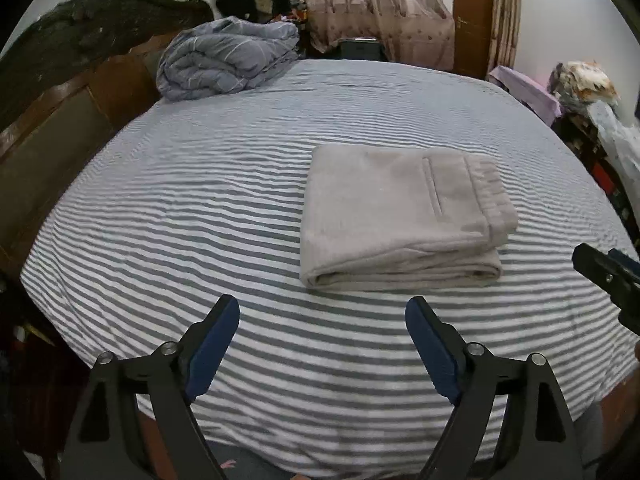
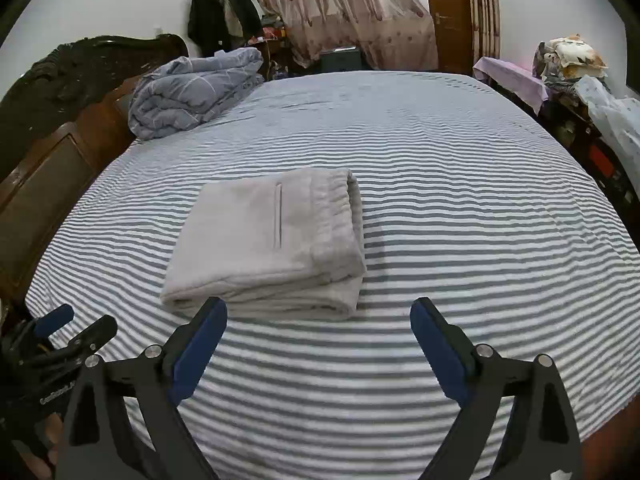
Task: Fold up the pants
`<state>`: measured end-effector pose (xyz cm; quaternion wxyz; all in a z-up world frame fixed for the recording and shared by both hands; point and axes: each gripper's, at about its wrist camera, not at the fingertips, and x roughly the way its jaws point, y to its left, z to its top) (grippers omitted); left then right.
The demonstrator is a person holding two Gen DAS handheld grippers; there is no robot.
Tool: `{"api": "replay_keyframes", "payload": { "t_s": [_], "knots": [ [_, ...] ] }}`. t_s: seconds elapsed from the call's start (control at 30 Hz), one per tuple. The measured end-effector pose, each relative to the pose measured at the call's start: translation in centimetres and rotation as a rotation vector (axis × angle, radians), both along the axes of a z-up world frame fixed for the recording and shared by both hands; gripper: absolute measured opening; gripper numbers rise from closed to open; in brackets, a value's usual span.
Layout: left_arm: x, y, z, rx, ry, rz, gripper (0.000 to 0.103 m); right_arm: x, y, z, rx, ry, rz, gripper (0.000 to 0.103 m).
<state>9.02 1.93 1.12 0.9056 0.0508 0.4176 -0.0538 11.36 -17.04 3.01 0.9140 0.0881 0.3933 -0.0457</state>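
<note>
Pants [image 1: 404, 216] are laid flat on the bed [image 1: 200, 208], a bit toward the near edge, folded into a compact rectangle of several stacked layers. Folded edges are squared toward the cameras, layer ends roughly flush. Waistband side is turned to the right, gathered elastic visible; a slit pocket is seen on the top face. Fabric is pale grey-beige, soft and thick-looking, no loose leg hanging out. Judged: folding is done or nearly done, and the bundle is left mid-bed so it lies supported on all sides.

Left claw [image 1: 322, 336] is held spread wide, nothing between the blue pads [image 1: 216, 344], clear of the cloth and above the striped sheet just in front of the bundle. Right claw [image 2: 318, 336] is likewise spread and empty; in the right wrist view its left finger overlaps the bundle's near edge in the picture, but contact cannot be confirmed and it is judged to be hovering above. Both claws are pointed down at an angle toward the pants, which fits a release-and-clear pose, not a grip.

Outward: a rolled grey quilt [image 1: 228, 60] is parked at the far left by the dark wooden headboard [image 1: 80, 80], well apart from the pants. Curtains [image 1: 372, 12] are seen behind the bed.
</note>
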Motion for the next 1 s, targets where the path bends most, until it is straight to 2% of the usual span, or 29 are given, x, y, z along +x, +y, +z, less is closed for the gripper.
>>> {"api": "replay_keyframes", "payload": {
  "t_s": [0.2, 0.4, 0.63, 1.0],
  "knots": [
    [-2.2, 0.6, 1.2, 0.018, -0.013, -0.006, 0.086, -1.9, 1.8, 0.8, -0.026, -0.003, 0.016, 0.097],
    [-3.3, 0.8, 0.9, 0.046, 0.002, -0.007, 0.086, -2.9, 3.5, 1.1, -0.057, -0.009, 0.045, 0.099],
    [-3.8, 1.1, 1.3, 0.012, -0.006, 0.011, 0.086, -3.3, 4.7, 1.0, -0.08, 0.002, 0.062, 0.1],
    [-3.9, 1.3, 0.6, 0.024, 0.021, 0.01, 0.086, -3.7, 5.8, 0.7, -0.095, 0.027, 0.079, 0.101]
  ]
}}
